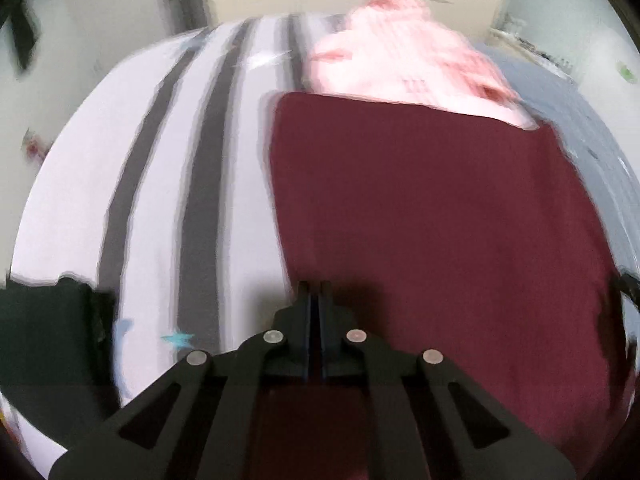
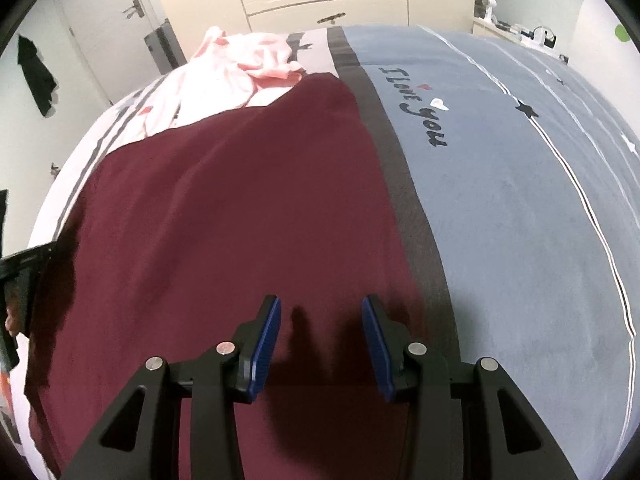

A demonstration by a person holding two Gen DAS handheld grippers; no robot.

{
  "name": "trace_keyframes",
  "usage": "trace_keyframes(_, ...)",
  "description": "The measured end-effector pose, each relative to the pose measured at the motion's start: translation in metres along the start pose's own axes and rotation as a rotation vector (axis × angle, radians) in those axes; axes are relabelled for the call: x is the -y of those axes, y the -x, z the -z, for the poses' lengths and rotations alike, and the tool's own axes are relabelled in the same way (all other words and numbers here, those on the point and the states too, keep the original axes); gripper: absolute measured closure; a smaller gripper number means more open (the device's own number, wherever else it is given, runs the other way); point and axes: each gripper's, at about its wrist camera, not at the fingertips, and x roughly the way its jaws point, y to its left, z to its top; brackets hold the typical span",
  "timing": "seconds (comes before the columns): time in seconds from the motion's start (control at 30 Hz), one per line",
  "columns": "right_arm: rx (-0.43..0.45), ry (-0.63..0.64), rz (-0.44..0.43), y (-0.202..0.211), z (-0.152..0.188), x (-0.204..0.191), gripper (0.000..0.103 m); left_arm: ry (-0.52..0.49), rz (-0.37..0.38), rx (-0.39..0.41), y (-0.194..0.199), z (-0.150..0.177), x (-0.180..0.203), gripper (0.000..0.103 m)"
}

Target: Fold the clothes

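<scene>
Maroon garment (image 2: pixel 224 216) lies spread flat on the bed (image 2: pixel 520 208), its right edge along the dark stripe of the cover, pink clothes (image 2: pixel 240 68) bunched at its far end. My left gripper (image 1: pixel 315 292) has its jaws pressed together over the near-left part of the garment; I can't tell whether any cloth is pinched, the tips are dark on dark. My right gripper (image 2: pixel 321 312) stands part open above the near-right part, nothing between the blue pads (image 2: pixel 264 340).

Risks as I judge them: if the left caught nothing, the fold drags only one side and skews. If the right closes too high it misses the hem. A long pull could drag in the pink pile.

Hard to read: left view is smeared by motion; near hem hidden under both grippers; dark object at left edge unidentifiable.
</scene>
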Motion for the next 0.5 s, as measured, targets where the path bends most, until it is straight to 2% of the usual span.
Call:
trace_keyframes(0.1, 0.008, -0.019, -0.017, 0.007, 0.004, 0.001, 0.064, -0.203, 0.064, 0.080, 0.034, 0.019, 0.078, 0.101)
trace_keyframes(0.13, 0.009, -0.025, -0.023, 0.008, 0.004, 0.001, 0.064, -0.287, 0.064, 0.095, 0.042, 0.033, 0.106, 0.101)
trace_keyframes(0.2, 0.011, -0.036, -0.030, 0.013, 0.008, 0.002, 0.064, -0.400, 0.101, 0.097, 0.050, 0.063, 0.151, 0.098)
trace_keyframes(0.23, 0.012, -0.042, -0.033, 0.016, 0.009, 0.003, 0.064, -0.432, 0.144, 0.080, 0.052, 0.078, 0.164, 0.093)
trace_keyframes(0.37, 0.003, -0.061, -0.040, 0.020, 0.018, 0.009, 0.064, -0.483, 0.261, 0.039, 0.064, 0.119, 0.189, 0.093)
trace_keyframes(0.43, 0.000, -0.058, -0.037, 0.021, 0.023, 0.012, 0.064, -0.449, 0.271, 0.054, 0.065, 0.114, 0.181, 0.092)
trace_keyframes(0.5, 0.000, -0.056, -0.034, 0.021, 0.027, 0.015, 0.064, -0.403, 0.247, 0.057, 0.054, 0.095, 0.172, 0.088)
